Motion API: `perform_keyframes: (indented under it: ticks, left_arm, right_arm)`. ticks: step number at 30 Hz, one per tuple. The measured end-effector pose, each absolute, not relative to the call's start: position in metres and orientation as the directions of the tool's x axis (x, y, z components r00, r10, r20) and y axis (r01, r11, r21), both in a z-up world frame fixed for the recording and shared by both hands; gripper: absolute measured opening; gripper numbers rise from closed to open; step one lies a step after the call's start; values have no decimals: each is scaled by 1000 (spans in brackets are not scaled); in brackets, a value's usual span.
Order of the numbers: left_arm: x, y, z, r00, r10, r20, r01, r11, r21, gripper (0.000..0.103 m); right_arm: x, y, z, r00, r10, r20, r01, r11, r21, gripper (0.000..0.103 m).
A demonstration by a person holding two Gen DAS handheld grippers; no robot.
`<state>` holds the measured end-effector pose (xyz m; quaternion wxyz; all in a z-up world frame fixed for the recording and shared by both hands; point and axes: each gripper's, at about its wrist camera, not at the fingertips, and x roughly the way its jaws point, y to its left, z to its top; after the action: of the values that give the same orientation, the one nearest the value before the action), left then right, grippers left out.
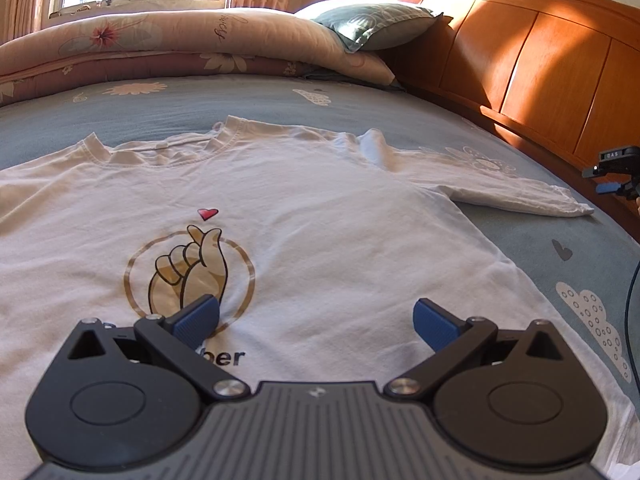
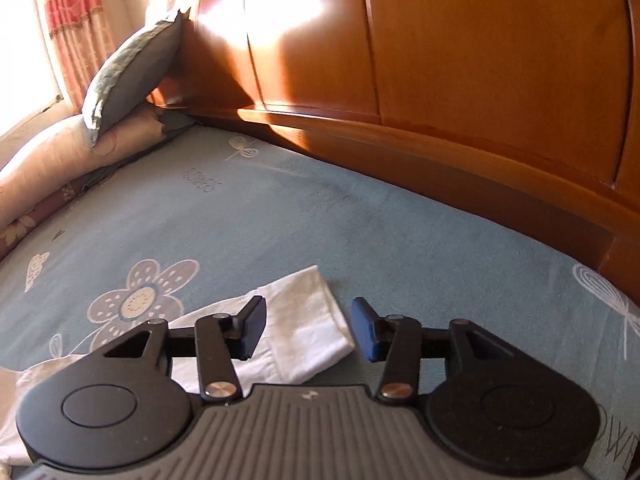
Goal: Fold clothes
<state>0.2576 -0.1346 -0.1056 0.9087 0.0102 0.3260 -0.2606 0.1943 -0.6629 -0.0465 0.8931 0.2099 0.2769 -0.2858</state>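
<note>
Left gripper (image 1: pixel 316 322) spread wide over the chest print of the white T-shirt (image 1: pixel 320 216), gripping nothing. Right gripper (image 2: pixel 308 330) likewise parted, poised over the sleeve (image 2: pixel 304 328) end, pads clear of cloth. Shirt spread flat on the blue bedsheet (image 2: pixel 280 208); pillow (image 1: pixel 372 26), rolled quilt (image 1: pixel 168 48) and wooden headboard (image 2: pixel 480 60) beyond.

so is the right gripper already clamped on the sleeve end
No, the right gripper is open, its pads apart on either side of the sleeve, which lies flat on the bed sheet.
</note>
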Motion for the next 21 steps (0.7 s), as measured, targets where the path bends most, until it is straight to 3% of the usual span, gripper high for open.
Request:
perform_keyframes:
  ticks: [2, 6, 8, 13, 16, 21]
  left_arm:
    - [262, -137, -99, 647, -470, -600, 485, 861, -151, 102]
    - [272, -143, -83, 635, -482, -604, 499, 853, -156, 102]
    - [278, -146, -75, 628, -488, -606, 505, 848, -159, 102]
    - [291, -153, -55, 612, -502, -611, 521, 837, -165, 102]
    - [302, -157, -43, 598, -519, -610, 532, 827, -182, 102]
    - [355, -162, -33, 503, -632, -589, 551, 760, -345, 102]
  right_arm:
    - [210, -635, -38, 713, -323, -622, 541, 818, 195, 54]
    - [252, -568, -33, 739, -179, -650, 351, 926, 143, 71]
    - [273, -531, -33, 754, -121, -646, 256, 959, 120, 75]
    - [329, -457, -38, 764, 21, -645, 62, 992, 107, 75]
    - [361, -424, -47, 751, 23, -660, 7, 999, 43, 75]
    - [380, -413, -67, 738, 2, -675, 12, 1000, 17, 76]
